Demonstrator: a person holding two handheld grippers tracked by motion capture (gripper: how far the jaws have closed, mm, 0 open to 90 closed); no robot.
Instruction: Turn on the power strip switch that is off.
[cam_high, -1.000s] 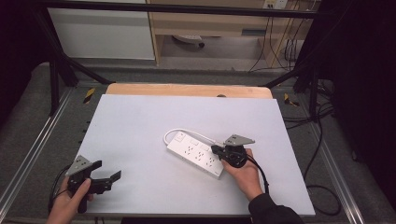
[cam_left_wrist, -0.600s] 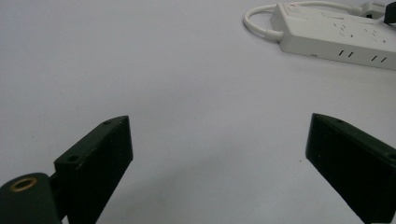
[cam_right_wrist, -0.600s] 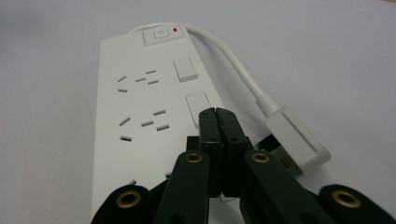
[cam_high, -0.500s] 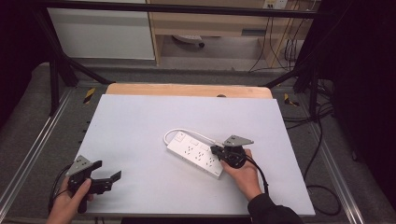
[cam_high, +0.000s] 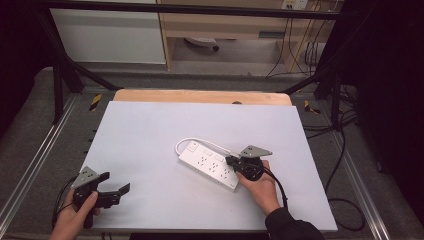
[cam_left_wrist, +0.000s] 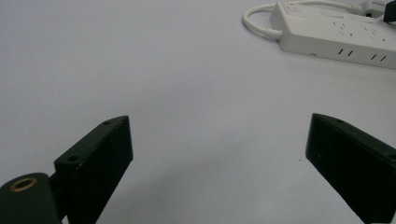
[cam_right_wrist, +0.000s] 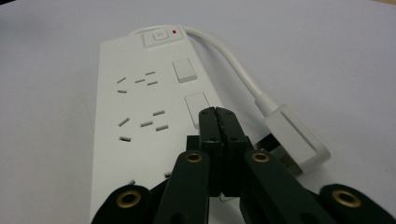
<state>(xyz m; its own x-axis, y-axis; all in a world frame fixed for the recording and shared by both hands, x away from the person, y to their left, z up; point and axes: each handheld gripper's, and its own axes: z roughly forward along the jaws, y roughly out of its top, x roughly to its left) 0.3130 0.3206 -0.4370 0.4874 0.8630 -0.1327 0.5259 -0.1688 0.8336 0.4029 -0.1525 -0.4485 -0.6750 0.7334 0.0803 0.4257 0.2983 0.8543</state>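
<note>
Seemingly nothing has shifted over the last second: both hands, both tools and the power strip lie as they did in the earlier high views, so the work looks paused just short of any action on the strip. Nearest the person, at about seven o'clock on the pale surface (cam_high: 150, 130), the left gripper (cam_high: 112, 187) rests in a hand with its jaws wide apart, holding and touching nothing; bare surface lies between them. Farther in, at about four o'clock from the centre, the right gripper (cam_high: 231, 161) has its jaws pressed fully together with nothing between them, their tips over the near end of the white power strip (cam_high: 210, 164), just above one of its rocker switches (cam_right_wrist: 197, 108); whether they touch it is unclear. The strip lies slanted near the middle. Its white cord (cam_right_wrist: 231, 60) loops from the far end back to a plug (cam_right_wrist: 294, 137) lying beside the jaws.
</note>
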